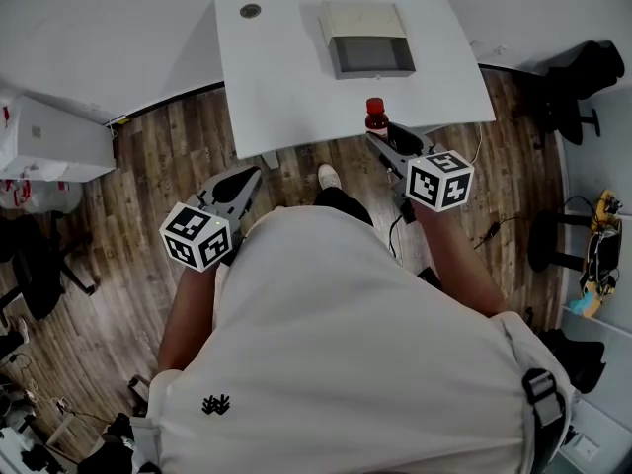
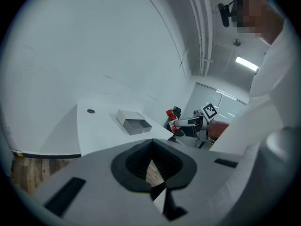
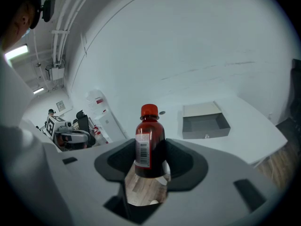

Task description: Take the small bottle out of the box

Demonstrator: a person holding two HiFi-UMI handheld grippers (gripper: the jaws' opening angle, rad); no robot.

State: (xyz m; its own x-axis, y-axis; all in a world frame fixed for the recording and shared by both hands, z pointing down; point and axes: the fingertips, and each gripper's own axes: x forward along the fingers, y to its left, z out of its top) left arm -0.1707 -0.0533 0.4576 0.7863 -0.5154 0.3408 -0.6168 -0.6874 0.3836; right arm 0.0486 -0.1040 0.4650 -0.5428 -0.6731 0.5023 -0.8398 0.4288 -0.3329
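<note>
The right fingers [image 3: 184,160] are squeezed on the small bottle [image 3: 149,142]. One finger is on each side of it, low down on its body. The bottle stands up straight. It is dark red with a red cap and a white label with black lines on it. It is out of the box [image 3: 206,121] and well away from it. In the head view it is held at the near edge of the table [image 1: 286,77], and the brown wood floor [image 3: 141,189] shows under it.

The left fingers [image 2: 127,166] are pressed together at the tips. Nothing is between them. Only a little bit of floor shows through the small gap behind the tips. They are held over the floor, just off the near left corner of the table, far from the bottle.

The box is grey with a pale lid flipped open. It sits near the far side of the white table. A small round hole [image 1: 250,11] is in the table's far left corner.
</note>
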